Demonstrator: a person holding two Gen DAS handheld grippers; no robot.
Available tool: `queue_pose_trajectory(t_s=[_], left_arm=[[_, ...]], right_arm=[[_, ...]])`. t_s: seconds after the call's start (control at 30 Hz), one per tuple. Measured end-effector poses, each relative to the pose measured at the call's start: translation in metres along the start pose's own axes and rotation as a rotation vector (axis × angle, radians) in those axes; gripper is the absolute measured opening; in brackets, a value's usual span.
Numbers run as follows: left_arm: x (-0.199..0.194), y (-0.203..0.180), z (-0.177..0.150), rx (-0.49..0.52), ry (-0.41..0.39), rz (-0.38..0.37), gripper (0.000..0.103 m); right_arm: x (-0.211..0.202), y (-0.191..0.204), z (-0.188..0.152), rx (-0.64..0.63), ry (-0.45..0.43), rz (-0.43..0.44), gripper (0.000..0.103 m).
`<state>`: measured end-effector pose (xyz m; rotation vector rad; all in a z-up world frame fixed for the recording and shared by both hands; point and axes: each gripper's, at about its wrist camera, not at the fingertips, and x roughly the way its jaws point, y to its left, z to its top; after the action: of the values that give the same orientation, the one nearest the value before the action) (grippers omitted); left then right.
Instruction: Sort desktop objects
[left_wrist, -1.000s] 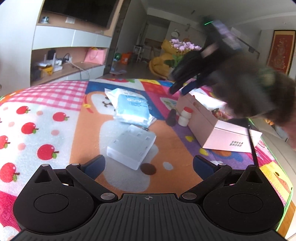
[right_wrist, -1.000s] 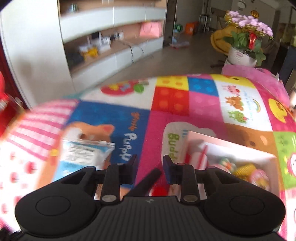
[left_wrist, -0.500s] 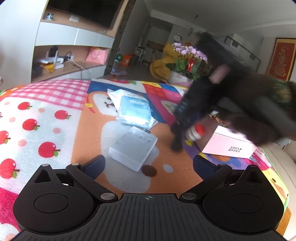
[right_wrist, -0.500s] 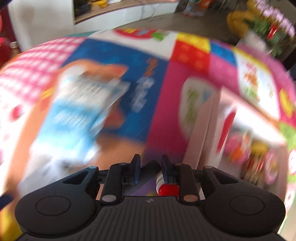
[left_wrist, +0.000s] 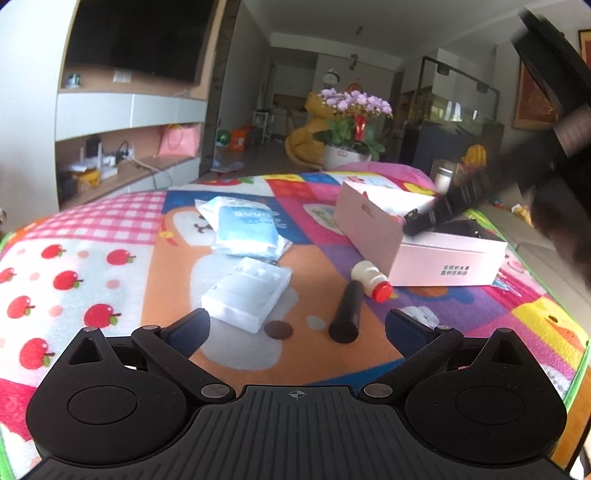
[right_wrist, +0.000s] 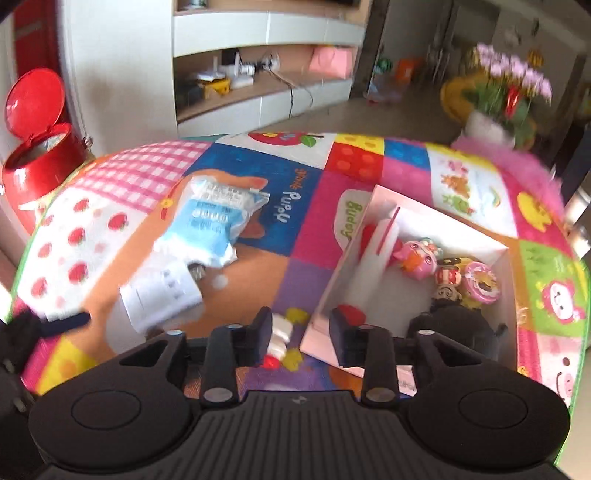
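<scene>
A black cylinder (left_wrist: 346, 311) and a small white bottle with a red cap (left_wrist: 370, 277) lie on the colourful mat, just left of a pink open box (left_wrist: 376, 236). A white plastic case (left_wrist: 246, 296) and a blue-white packet (left_wrist: 246, 228) lie further left. My left gripper (left_wrist: 297, 326) is open and empty, low over the mat near the case and cylinder. My right gripper (right_wrist: 300, 338) is open and empty, raised over the box's near-left corner; the bottle (right_wrist: 277, 341) shows between its fingers. The box (right_wrist: 509, 302) holds several small toys (right_wrist: 417, 258).
A red lidded bin (right_wrist: 40, 155) stands beyond the mat's left edge. A potted orchid (left_wrist: 354, 133) stands behind the mat. Shelving (left_wrist: 129, 147) lines the far wall. The mat's green edge (left_wrist: 576, 373) runs along the right.
My right gripper was shut on the black cylinder, came down beside the box, let it go on the mat, opened and rose. The white bottle now lies on its side.
</scene>
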<state>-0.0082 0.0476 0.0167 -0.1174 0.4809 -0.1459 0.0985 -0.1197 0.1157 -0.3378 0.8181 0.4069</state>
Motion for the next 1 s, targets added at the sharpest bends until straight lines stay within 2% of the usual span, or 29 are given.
queue_pose_trajectory(t_s=[0.2, 0.33, 0.37, 0.4, 0.5, 0.63, 0.83, 1.0], left_arm=[[-0.006, 0.007, 0.001, -0.035, 0.042, 0.083, 0.103], [-0.016, 0.004, 0.003, -0.021, 0.054, 0.112, 0.103], [-0.017, 0.003, 0.004, -0.016, 0.058, 0.116, 0.103], [-0.019, 0.001, 0.004, -0.012, 0.061, 0.119, 0.103], [-0.019, -0.004, 0.003, 0.009, 0.078, 0.125, 0.103], [-0.008, -0.018, 0.001, 0.033, 0.11, 0.096, 0.103], [0.008, -0.051, -0.003, 0.094, 0.145, -0.006, 0.103], [0.014, -0.071, -0.006, 0.142, 0.164, -0.043, 0.103]], right_arm=[[0.03, 0.008, -0.044, 0.059, -0.041, 0.021, 0.034], [0.051, 0.016, -0.049, 0.064, -0.048, 0.05, 0.035], [0.056, 0.016, -0.049, 0.07, -0.042, 0.053, 0.033], [0.058, 0.016, -0.048, 0.082, -0.039, 0.048, 0.023], [0.047, 0.007, -0.053, 0.126, -0.072, 0.06, 0.021], [0.012, -0.013, -0.072, 0.155, -0.117, 0.075, 0.021], [-0.035, -0.05, -0.111, 0.252, -0.13, 0.045, 0.021], [-0.046, -0.063, -0.126, 0.288, -0.146, 0.027, 0.021]])
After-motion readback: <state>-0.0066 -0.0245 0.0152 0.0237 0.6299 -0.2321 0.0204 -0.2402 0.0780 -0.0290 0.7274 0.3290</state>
